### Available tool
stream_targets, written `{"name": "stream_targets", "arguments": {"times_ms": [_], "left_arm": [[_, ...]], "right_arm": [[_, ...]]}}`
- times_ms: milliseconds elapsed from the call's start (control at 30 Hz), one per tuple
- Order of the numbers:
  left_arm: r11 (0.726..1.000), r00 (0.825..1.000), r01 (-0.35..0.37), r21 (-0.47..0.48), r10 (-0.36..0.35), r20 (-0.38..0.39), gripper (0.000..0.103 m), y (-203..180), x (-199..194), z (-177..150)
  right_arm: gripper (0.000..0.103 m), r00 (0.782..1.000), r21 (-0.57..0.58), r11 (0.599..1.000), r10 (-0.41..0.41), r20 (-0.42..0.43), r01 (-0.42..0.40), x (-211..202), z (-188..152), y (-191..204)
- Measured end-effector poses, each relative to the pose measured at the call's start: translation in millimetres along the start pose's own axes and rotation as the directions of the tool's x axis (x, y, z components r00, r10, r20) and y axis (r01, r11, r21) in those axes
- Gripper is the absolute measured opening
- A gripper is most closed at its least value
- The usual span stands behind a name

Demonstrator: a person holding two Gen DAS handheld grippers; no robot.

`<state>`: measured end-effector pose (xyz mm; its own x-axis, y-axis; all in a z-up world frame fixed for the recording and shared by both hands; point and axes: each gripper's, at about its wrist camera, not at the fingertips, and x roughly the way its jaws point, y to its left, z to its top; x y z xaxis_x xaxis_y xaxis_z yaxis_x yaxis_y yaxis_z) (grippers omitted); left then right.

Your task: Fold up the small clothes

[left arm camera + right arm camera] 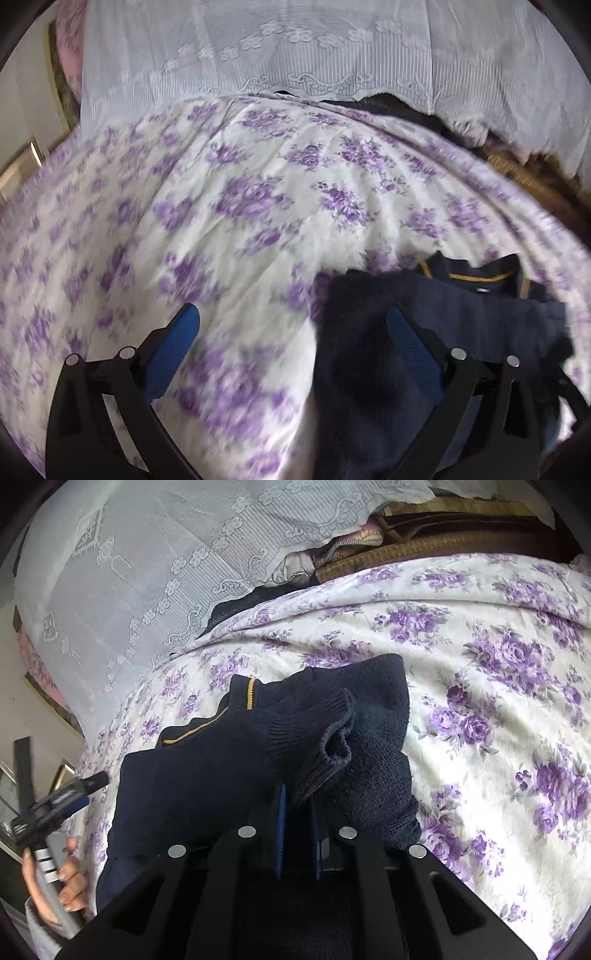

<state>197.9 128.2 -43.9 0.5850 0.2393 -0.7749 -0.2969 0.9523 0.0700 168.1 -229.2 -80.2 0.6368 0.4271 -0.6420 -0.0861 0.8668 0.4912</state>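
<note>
The navy knit sweater [229, 775] lies on the floral bedspread [480, 709]. The right gripper [297, 808] is clamped on its ribbed cuff. The left gripper [293, 325] stands wide, holding nothing. No readable writing; the small label is blurred.

Soft, even daylight fills both views, with no glare. The left wrist view is motion-blurred, smearing the floral bedsheet [258, 206]; the right wrist view is sharp. Fisheye curvature bends both, and dark vignettes ring the corners.
</note>
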Motion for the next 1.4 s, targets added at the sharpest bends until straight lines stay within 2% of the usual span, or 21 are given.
{"name": "stream_targets", "arguments": {"times_ms": [67,167,267,333,400,433,533,567,633,700,767,867,967,1000,1100,1167,1200,1267,1300,1367,1400], "left_arm": [[0.991,0.991,-0.123,0.045,0.125,-0.046,0.099,-11,32,-3],[0.998,0.997,-0.055,-0.013,0.054,-0.048,0.099,-1,43,-10],[0.998,0.999,-0.042,-0.039,0.042,0.006,0.098,11,14,-14],[1.000,0.999,0.029,-0.010,-0.029,0.041,0.098,12,-7,-17],[0.995,0.993,0.091,0.049,-0.094,0.069,0.098,2,-26,-26],[0.993,0.994,0.085,0.077,-0.090,0.069,0.098,-6,-29,-32],[0.983,1.000,-0.026,0.183,0.025,0.005,0.099,-34,1,-50],[0.983,1.000,-0.028,0.179,0.027,0.008,0.099,-35,6,-54],[0.989,1.000,-0.027,0.145,0.026,0.011,0.099,-30,-6,-50],[0.995,0.999,0.026,0.100,-0.030,0.040,0.099,-21,-25,-48],[0.994,0.995,0.068,0.084,-0.073,0.067,0.099,-20,-40,-41],[0.991,0.994,0.088,0.103,-0.094,0.052,0.099,-32,-37,-35],[0.987,0.999,0.013,0.162,-0.008,-0.031,0.099,-46,7,-41],[0.989,0.999,0.048,0.137,-0.045,-0.024,0.099,-41,18,-46],[0.991,0.996,0.079,0.105,-0.074,-0.051,0.099,-32,12,-39],[0.991,0.994,0.106,0.084,-0.105,-0.021,0.098,-29,-4,-41],[0.983,0.988,0.151,0.104,-0.152,0.004,0.098,-33,-16,-43],[0.976,0.986,0.152,0.156,-0.160,0.045,0.098,-43,-30,-48],[0.974,0.990,0.112,0.195,-0.126,0.061,0.099,-52,-30,-53],[0.968,0.998,0.054,0.246,-0.062,0.022,0.099,-66,-9,-64],[0.972,0.997,0.071,0.226,-0.075,0.010,0.099,-64,-1,-67]], "right_arm": [[0.013,1.000,0.001,1.000,0.004,-0.001,-0.004,1,0,-2],[0.013,1.000,0.001,1.000,0.003,-0.002,-0.003,1,0,-1],[0.014,1.000,0.020,1.000,0.024,-0.001,-0.024,-1,1,-4],[0.016,0.999,0.041,0.999,0.021,0.046,-0.023,-12,3,-7],[0.024,0.994,0.040,0.999,0.001,0.106,-0.005,-23,7,-8],[0.026,0.992,0.026,0.999,-0.027,0.121,0.024,-26,10,-9],[0.016,0.992,0.019,0.995,-0.098,0.086,0.097,-16,12,-18],[0.011,0.992,0.039,0.995,-0.097,0.087,0.094,-17,13,-22],[0.014,0.985,0.055,0.991,-0.125,0.123,0.119,-28,15,-23],[0.018,0.954,0.040,0.982,-0.191,0.229,0.187,-50,17,-12],[0.019,0.952,-0.002,0.989,-0.141,0.271,0.147,-60,22,2],[0.027,0.982,-0.141,0.984,-0.082,0.173,0.107,-36,29,33],[0.033,0.987,-0.231,0.960,-0.158,0.025,0.159,22,32,44],[0.034,0.985,-0.226,0.960,-0.175,-0.013,0.167,39,29,37],[0.034,0.988,-0.216,0.964,-0.149,0.047,0.156,24,30,40],[0.037,0.985,-0.260,0.955,-0.114,0.130,0.145,2,26,51],[0.042,0.984,-0.280,0.949,-0.108,0.141,0.145,-2,24,57],[0.047,0.990,-0.313,0.942,-0.096,0.107,0.126,3,19,67],[0.050,0.990,-0.335,0.932,-0.126,0.055,0.137,17,13,69],[0.053,0.980,-0.395,0.901,-0.198,-0.005,0.180,39,-1,70],[0.055,0.981,-0.396,0.900,-0.196,0.003,0.181,35,1,72]]}}
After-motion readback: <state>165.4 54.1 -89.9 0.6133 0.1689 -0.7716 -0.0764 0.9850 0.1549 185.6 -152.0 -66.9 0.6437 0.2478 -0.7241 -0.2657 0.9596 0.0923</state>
